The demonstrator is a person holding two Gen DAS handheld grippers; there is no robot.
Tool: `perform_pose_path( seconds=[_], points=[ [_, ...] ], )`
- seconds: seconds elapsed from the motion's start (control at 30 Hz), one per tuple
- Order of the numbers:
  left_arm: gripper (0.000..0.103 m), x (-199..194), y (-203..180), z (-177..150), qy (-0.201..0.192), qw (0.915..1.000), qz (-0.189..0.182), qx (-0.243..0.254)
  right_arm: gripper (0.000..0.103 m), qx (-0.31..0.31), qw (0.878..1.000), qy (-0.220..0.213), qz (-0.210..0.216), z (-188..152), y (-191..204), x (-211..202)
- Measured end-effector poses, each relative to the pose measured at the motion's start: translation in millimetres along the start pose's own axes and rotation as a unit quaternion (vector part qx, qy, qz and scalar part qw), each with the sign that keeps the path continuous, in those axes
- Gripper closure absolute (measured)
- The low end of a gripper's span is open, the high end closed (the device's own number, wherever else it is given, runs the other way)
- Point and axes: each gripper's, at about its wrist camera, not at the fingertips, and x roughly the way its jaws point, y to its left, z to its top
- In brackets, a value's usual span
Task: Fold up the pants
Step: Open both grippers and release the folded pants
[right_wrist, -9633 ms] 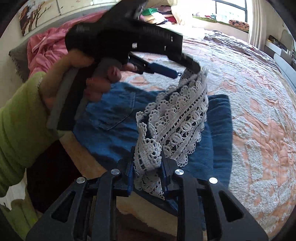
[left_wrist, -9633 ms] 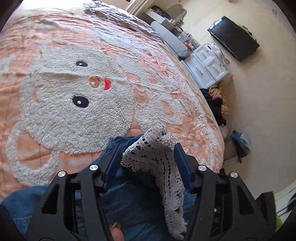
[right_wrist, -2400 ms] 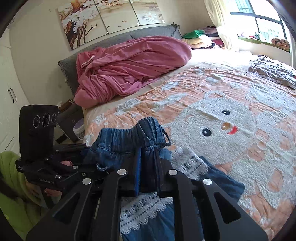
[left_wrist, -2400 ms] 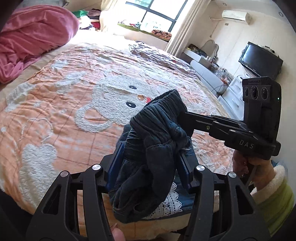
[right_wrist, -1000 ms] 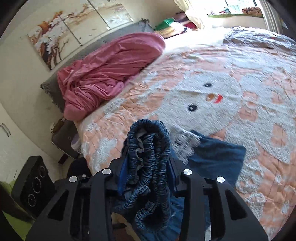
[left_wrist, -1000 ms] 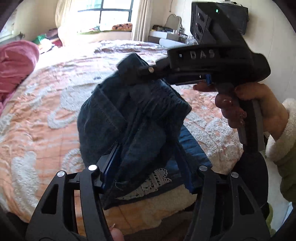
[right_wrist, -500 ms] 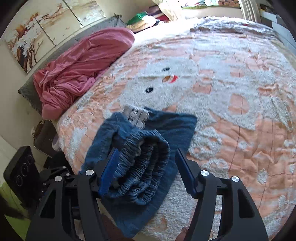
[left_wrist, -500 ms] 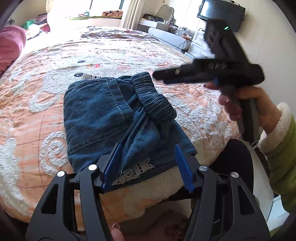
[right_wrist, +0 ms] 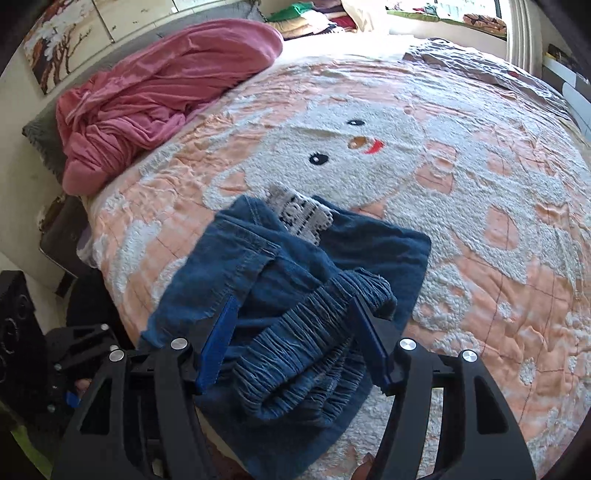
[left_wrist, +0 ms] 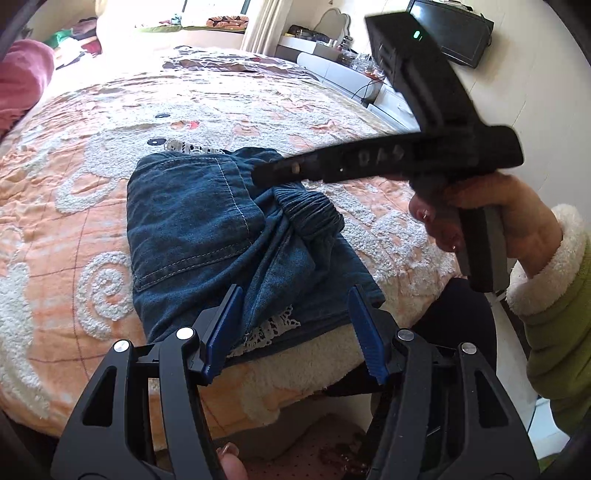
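Note:
The blue denim pants lie folded in a bundle near the front edge of the bed, with the elastic waistband on top and white lace trim showing at the edge. My left gripper is open and empty just above the near edge of the pants. My right gripper is open over the bunched waistband, holding nothing. In the left wrist view the right gripper hovers above the pants. Lace also shows at the far end.
The bed has an orange quilt with a white bear face. A pink blanket is heaped at the head of the bed. A white dresser and a television stand by the wall.
Both grippers have opened and let the pants drop onto the bed. The folded bundle now rests there, and both grippers have drawn back a little.

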Motion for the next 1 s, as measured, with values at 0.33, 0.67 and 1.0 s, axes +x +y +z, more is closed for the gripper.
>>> perform_pose_path(
  seconds=[0.33,0.67,1.0],
  points=[
    [0.047,-23,6,3,-0.011,0.9998,-0.016,-0.008,0.041,0.006,0.999,-0.048,0.007,-20,-7,-35],
    [0.040,-64,48,14,-0.058,0.9952,0.054,-0.058,0.035,0.031,0.996,-0.089,-0.001,-31,-8,-64],
    [0.035,-66,91,19,-0.044,0.9864,0.108,-0.116,0.044,-0.144,0.986,-0.061,0.054,-39,76,-35]
  ],
)
